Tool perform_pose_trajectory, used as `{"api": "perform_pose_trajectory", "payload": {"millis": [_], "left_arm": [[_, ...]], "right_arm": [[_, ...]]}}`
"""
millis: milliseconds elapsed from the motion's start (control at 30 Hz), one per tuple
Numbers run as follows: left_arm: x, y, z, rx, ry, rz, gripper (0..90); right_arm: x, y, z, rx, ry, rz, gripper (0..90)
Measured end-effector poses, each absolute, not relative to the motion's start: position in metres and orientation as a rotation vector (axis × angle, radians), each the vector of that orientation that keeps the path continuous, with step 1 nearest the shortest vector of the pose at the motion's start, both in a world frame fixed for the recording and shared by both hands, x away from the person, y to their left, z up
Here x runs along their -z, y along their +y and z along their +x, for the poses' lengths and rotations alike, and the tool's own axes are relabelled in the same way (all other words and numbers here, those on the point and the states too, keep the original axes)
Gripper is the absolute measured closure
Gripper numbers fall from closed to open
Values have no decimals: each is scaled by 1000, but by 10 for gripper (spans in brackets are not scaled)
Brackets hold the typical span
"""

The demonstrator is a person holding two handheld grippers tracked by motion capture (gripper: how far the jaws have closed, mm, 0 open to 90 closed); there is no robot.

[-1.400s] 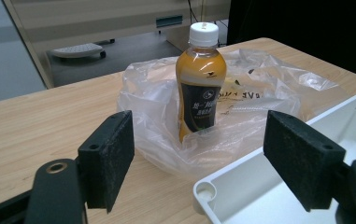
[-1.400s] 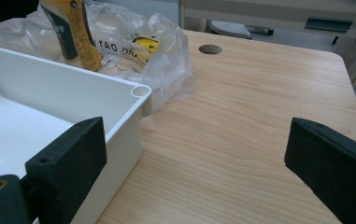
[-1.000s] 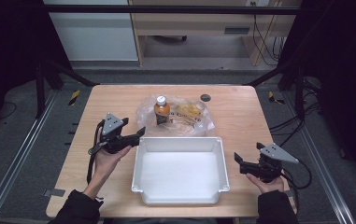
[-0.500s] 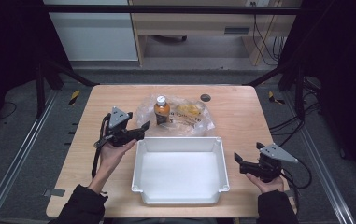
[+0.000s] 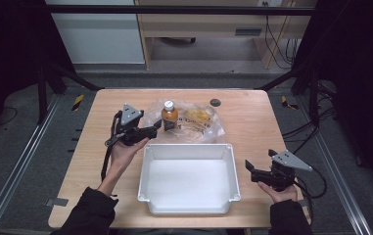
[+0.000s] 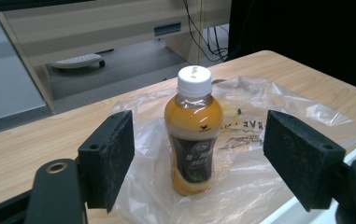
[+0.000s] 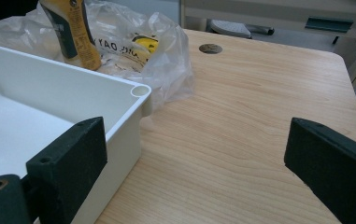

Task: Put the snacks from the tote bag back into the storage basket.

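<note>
I see a small bottle [image 5: 169, 116] of orange juice standing upright at the far middle of my table [image 5: 252, 117], white cap on, a dark label round its lower half. It stands on a crumpled clear plastic bag [image 5: 201, 122] that spreads to its right with something yellow inside. Just near of both sits a white rectangular bin [image 5: 189, 177], empty, its far rim beside the bag.

Light wooden table [image 5: 252, 127] with round dark grommet hole [image 5: 215, 102] carries an empty white rectangular plastic bin [image 5: 189, 177] and, just behind it, a crumpled clear plastic bag [image 5: 201, 122].
</note>
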State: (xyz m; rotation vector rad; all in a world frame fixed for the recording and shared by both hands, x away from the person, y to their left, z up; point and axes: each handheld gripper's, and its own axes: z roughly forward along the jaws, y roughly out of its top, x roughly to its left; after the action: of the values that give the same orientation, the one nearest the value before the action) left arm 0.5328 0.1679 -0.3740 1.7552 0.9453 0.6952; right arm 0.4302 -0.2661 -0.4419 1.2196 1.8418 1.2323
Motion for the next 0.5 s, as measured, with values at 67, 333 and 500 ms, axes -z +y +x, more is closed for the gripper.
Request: {"api": "perform_pose_trajectory", "payload": {"millis": [67,333,500], "left_arm": [[374,167,534,-696,944,1751,248],[375,160,543,-682,944,1750,253],[374,153,548,-695,938,1760,253]], "right_arm": [[442,-266,430,-1232,1842,1218,62],[442,-266,431,-1230,1843,1219,63],[442,-266,431,-1229,1846,1217,63]]}}
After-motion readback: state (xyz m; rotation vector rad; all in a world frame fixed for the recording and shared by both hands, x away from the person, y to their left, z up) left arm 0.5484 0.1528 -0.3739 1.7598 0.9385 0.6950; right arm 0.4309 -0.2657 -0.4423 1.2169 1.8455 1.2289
